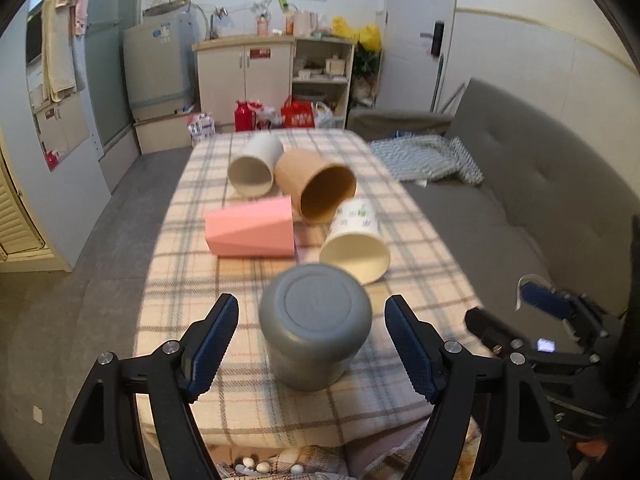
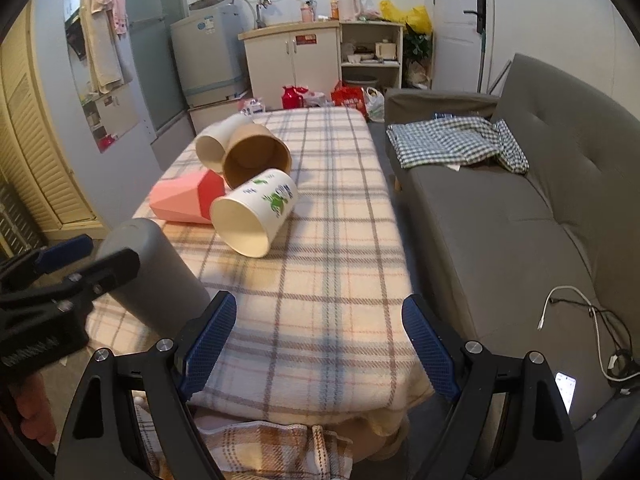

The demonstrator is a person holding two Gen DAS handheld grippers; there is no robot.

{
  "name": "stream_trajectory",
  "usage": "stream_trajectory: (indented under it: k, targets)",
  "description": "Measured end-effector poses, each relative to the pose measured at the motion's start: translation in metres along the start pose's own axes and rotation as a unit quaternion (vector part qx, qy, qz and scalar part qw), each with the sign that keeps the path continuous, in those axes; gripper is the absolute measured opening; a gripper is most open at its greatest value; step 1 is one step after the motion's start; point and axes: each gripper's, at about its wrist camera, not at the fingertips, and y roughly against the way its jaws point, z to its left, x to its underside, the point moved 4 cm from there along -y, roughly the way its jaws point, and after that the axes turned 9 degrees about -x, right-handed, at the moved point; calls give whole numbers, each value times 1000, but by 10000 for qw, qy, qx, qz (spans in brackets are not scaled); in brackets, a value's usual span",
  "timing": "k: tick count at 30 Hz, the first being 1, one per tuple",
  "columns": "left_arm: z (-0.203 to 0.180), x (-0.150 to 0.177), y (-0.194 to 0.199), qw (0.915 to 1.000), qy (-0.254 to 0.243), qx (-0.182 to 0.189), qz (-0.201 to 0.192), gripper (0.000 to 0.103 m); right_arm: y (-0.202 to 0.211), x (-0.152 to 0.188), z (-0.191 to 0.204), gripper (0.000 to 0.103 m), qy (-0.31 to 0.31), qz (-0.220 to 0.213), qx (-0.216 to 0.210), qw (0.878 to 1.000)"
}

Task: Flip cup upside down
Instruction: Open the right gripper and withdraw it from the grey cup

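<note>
A grey cup [image 1: 314,326] stands upside down on the plaid table [image 1: 256,408] near its front edge, base up. My left gripper [image 1: 312,344] is open, its blue fingers on either side of the cup and apart from it. The grey cup also shows in the right wrist view [image 2: 152,276], with the left gripper in front of it. My right gripper [image 2: 318,340] is open and empty over the table's front right part.
Several cups lie on their sides farther back: a pink one [image 1: 252,232], a white printed one [image 1: 356,244], a brown one [image 1: 318,186] and a white one [image 1: 256,164]. A grey sofa [image 2: 520,216] with a checked cloth [image 2: 452,140] stands to the right.
</note>
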Motion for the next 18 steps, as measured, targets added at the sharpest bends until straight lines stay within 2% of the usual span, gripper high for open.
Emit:
stream_trajectory:
  k: [7,15,18]
  targets:
    - [21,-9,34,9980,119,-231,-570,79,18,-3,17,85,154,-186,-78,9997]
    - [42,19,37,9965,197,-474,-663,79,32,3,34,85,207,-399,-306,9985]
    - [47,32,34,9965,306,-504,-593,79,29,9,41,85,296,-341,-381,9983]
